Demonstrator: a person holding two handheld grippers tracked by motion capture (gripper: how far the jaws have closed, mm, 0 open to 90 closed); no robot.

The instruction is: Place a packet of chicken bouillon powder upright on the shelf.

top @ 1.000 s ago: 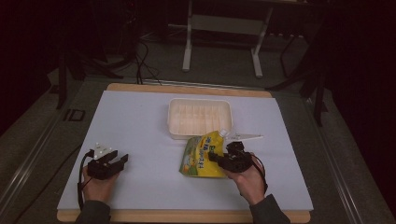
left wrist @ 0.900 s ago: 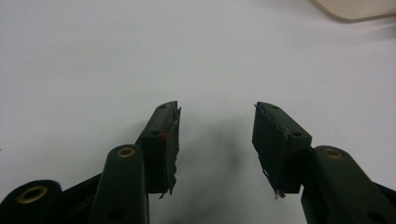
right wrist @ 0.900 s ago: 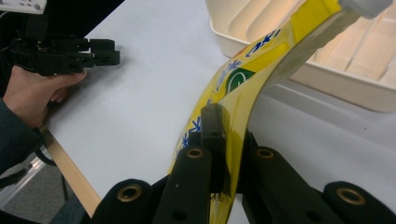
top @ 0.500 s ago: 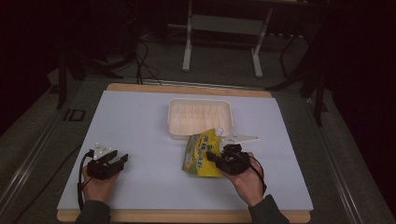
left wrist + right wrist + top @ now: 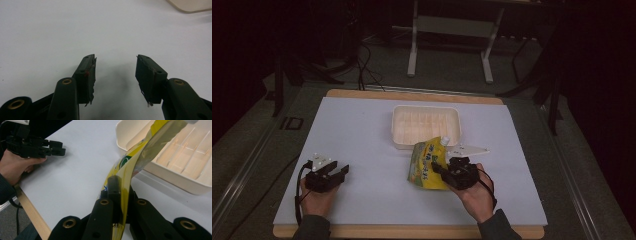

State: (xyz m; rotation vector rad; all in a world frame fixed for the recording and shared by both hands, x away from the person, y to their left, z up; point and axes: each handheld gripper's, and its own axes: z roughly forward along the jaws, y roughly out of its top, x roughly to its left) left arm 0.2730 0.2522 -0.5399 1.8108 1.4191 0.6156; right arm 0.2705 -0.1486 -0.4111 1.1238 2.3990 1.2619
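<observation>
White table sheet [image 5: 362,135], dark room. Right gripper [image 5: 438,170] clamps yellow spouted pouch [image 5: 427,162] beside cream tray [image 5: 426,125]; left gripper [image 5: 343,171] gapes, well apart.

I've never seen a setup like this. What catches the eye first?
The bright yellow spouted pouch, pinched in the right gripper near the table's middle, its spout tipped toward the cream ribbed plastic tray behind. The left gripper rests open on the white table, nothing between its jaws.

The pouch [image 5: 427,166] lies just before the tray [image 5: 426,125], left tool [image 5: 343,172] well apart.
</observation>
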